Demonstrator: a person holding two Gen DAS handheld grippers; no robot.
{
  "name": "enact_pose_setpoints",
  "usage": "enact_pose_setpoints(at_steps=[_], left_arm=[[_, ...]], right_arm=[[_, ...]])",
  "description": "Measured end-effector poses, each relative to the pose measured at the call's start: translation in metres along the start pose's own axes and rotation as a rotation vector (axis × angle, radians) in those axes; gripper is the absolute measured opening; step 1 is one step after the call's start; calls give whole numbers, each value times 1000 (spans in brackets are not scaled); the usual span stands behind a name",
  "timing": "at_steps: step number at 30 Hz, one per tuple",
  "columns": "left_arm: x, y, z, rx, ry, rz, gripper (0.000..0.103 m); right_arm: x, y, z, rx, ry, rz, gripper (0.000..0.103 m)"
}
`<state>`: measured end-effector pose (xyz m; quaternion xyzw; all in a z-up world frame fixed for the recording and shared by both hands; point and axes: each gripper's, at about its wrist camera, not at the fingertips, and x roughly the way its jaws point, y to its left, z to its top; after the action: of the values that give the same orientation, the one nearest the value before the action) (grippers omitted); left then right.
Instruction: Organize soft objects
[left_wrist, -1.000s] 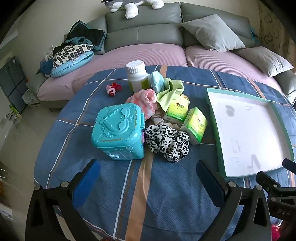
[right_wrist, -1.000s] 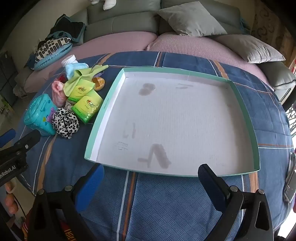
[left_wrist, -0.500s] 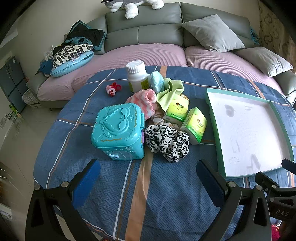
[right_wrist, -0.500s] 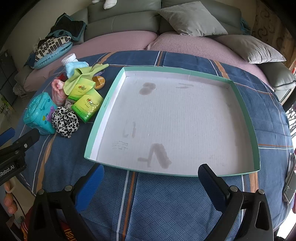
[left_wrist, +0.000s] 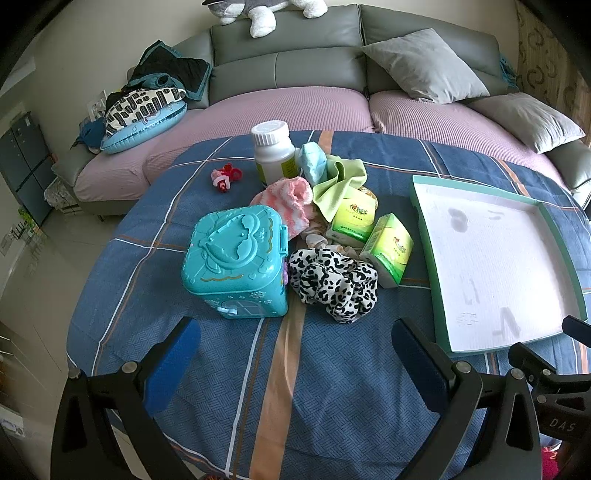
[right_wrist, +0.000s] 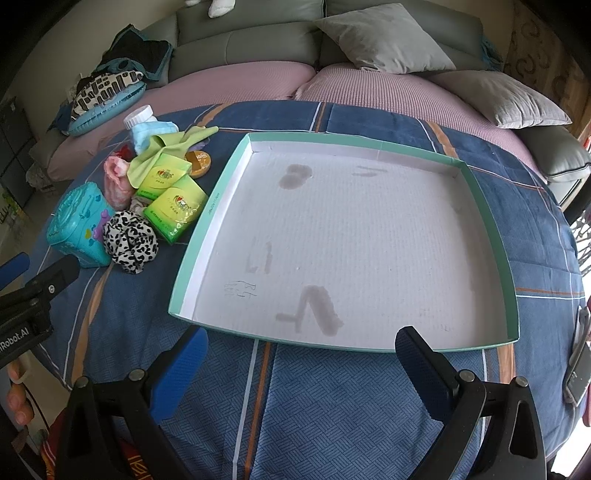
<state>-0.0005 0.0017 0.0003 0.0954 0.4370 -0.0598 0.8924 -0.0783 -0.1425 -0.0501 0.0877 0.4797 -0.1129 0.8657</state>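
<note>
Left hand-held gripper (left_wrist: 295, 343) and right hand-held gripper (right_wrist: 301, 350), both spread wide and empty, above the near edge of a desk (left_wrist: 332, 387) draped in blue plaid cloth. Beyond the left one: a crumpled leopard-print scrunchie (left_wrist: 332, 288) touching a glossy teal plastic case (left_wrist: 234, 258); farther, a fuzzy pink sock (left_wrist: 291, 199), a limp green cloth (left_wrist: 338, 184) and two green tissue packs (left_wrist: 388, 251). Right: a shallow, stained white tray (right_wrist: 511, 280), green-rimmed.
</note>
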Motion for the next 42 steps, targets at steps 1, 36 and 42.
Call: enact_pose_setpoints(at_steps=[1,36,42], left_arm=[[0,0,0,0,0,0,103],[-2,10,4,-34,3,-97,103],[-10,30,23,-63,-32,-125,103]], right_arm=[[0,0,0,0,0,0,103],[-4,7,0,-47,-18,-26,103],[-15,8,16,-37,-67,9,103]])
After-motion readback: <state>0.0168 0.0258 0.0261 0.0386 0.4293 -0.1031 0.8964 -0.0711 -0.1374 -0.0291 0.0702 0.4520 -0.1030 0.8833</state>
